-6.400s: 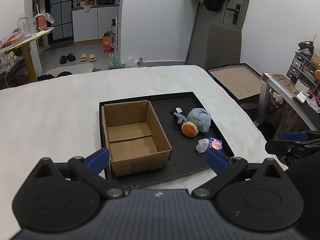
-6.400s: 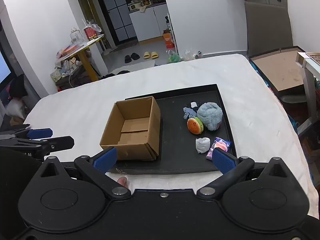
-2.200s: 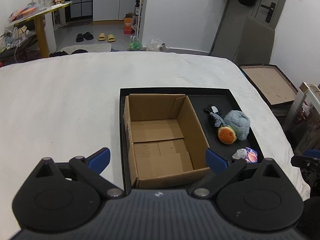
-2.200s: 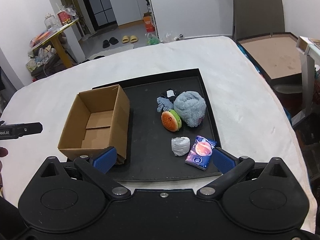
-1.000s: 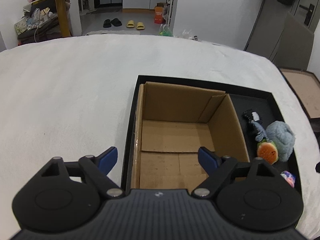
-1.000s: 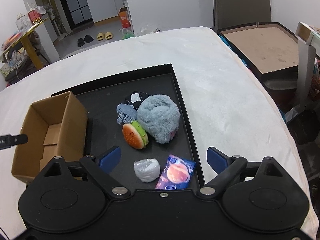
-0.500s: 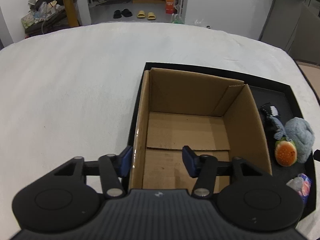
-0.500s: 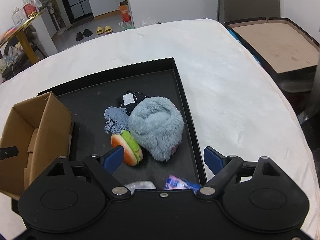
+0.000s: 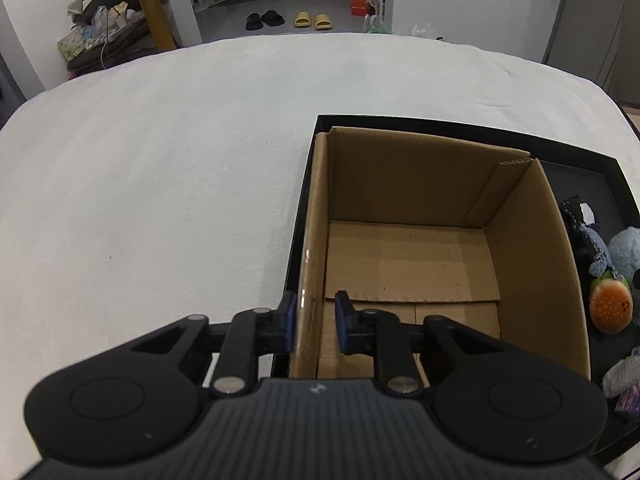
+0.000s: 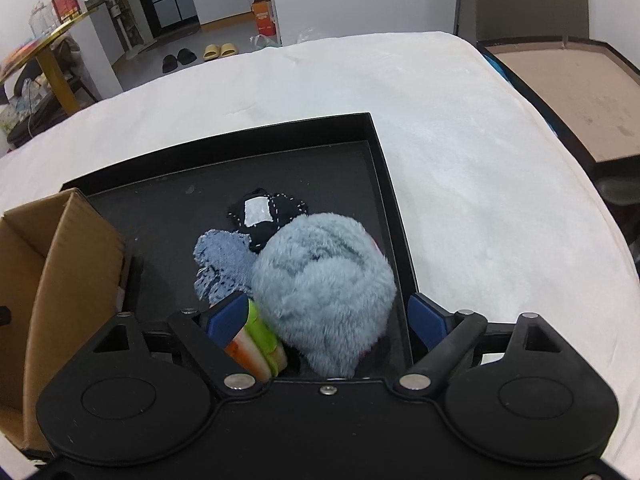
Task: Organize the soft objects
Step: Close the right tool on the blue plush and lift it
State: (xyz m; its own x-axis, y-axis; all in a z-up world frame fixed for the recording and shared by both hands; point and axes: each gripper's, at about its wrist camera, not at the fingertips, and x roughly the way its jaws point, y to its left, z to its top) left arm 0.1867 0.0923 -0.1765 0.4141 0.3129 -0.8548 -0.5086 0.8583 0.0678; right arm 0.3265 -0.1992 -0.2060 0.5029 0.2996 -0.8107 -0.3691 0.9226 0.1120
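An open cardboard box [image 9: 412, 256] stands empty in the left half of a black tray [image 9: 584, 168]. My left gripper [image 9: 316, 322] is shut on the box's left wall near its front corner, one pad outside and one inside. In the right wrist view the box [image 10: 60, 280] is at the left. My right gripper [image 10: 326, 320] hangs open low over the tray [image 10: 376, 148], its pads either side of a fluffy grey-blue plush [image 10: 324, 284]. A burger toy [image 10: 256, 344] lies under the left pad. A blue-grey cloth [image 10: 222, 260] and a black sock [image 10: 264, 210] lie behind.
The tray rests on a wide white soft surface [image 9: 160, 160]. A white roll [image 9: 622, 372] and a colourful packet [image 9: 630, 398] lie at the tray's front right. A framed brown board [image 10: 580, 92] lies beyond the surface's right edge. Slippers and a yellow table [image 10: 48, 52] are far behind.
My left gripper sank toward the box and its jaws closed from wide apart onto the left wall. My right gripper came down and forward over the fluffy plush; the roll and packet left its view.
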